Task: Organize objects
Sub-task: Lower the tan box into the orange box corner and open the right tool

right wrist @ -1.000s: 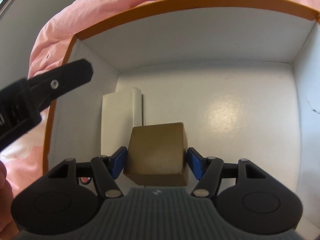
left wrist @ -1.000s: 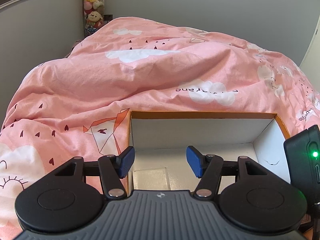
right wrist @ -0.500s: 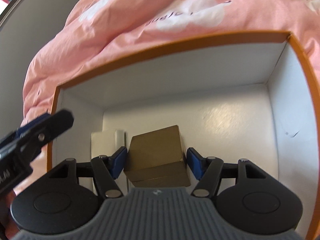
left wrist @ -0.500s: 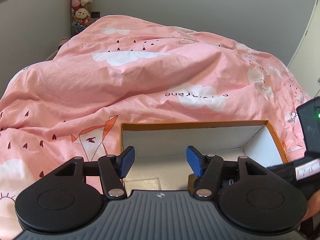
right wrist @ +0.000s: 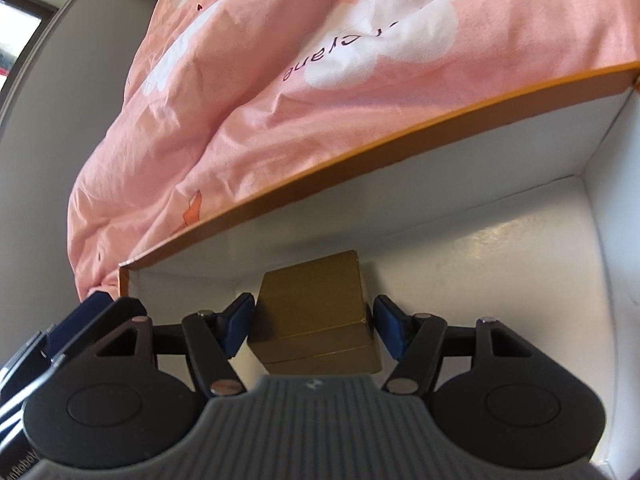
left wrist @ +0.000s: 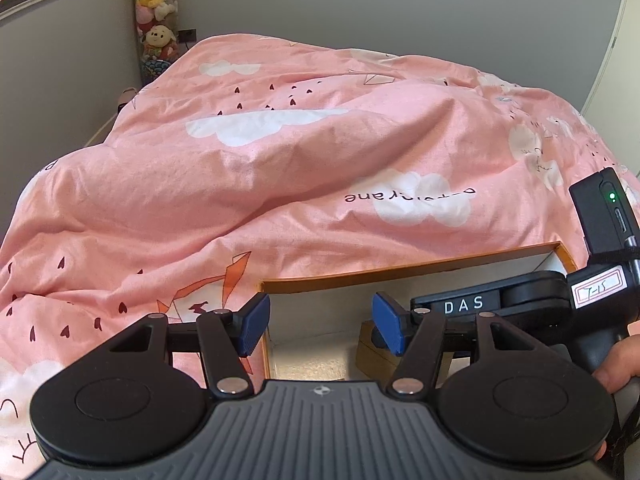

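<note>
Midway: right gripper (right wrist: 310,326) clamps the cube (right wrist: 316,304) over the box (right wrist: 400,128).
Left gripper (left wrist: 318,326) gapes empty at nine o'clock; cube unplaced.

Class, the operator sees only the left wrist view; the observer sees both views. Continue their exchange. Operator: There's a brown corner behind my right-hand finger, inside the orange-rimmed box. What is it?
Observer: A small gold-brown box, with a lid seam round its lower part.
Operator: Is it lying loose in there?
Observer: No. The right gripper holds it, with the blue pads pressing on its two sides.
Operator: Is there free room beside it?
Observer: Yes. The white floor of the orange-rimmed box is bare to its right.
</note>
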Demonstrator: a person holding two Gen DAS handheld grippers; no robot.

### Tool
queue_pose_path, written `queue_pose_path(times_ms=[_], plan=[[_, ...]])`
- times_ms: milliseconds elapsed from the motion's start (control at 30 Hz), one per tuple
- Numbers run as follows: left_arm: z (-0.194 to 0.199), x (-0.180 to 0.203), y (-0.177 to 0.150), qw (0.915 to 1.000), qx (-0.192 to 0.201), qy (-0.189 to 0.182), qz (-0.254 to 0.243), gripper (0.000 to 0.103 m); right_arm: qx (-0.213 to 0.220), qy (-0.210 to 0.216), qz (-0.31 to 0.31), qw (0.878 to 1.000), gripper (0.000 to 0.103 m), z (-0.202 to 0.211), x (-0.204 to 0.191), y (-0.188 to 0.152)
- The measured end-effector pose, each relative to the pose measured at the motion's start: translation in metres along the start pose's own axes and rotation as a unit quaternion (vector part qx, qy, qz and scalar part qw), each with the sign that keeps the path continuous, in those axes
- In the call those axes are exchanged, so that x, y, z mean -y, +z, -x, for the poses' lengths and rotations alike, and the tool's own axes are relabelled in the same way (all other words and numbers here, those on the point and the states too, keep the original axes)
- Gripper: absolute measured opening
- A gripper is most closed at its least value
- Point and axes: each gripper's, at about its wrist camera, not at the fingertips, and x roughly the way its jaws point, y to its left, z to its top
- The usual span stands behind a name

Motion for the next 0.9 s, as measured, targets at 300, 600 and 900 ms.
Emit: queue_pose_path(times_ms=[300, 600, 900], plan=[[-0.006, -0.009, 0.005, 0.9998, 0.0, 0.014, 0.011, 0.069, 0.001, 0.058, -0.014, 0.998, 0.068, -0.016, -0.008, 0.006], [-0.004, -0.012, 0.004, 0.9996, 0.002, 0.024, 0.011, 0.069, 0.001, 0.064, 0.02, 0.998, 0.04, -0.017, -0.014, 0.003], [0.0, -0.019, -0.006, 0.9991, 0.003, 0.027, 0.033, 0.066, -0.009, 0.088, 0.074, 0.993, 0.023, -0.033, -0.029, -0.006]])
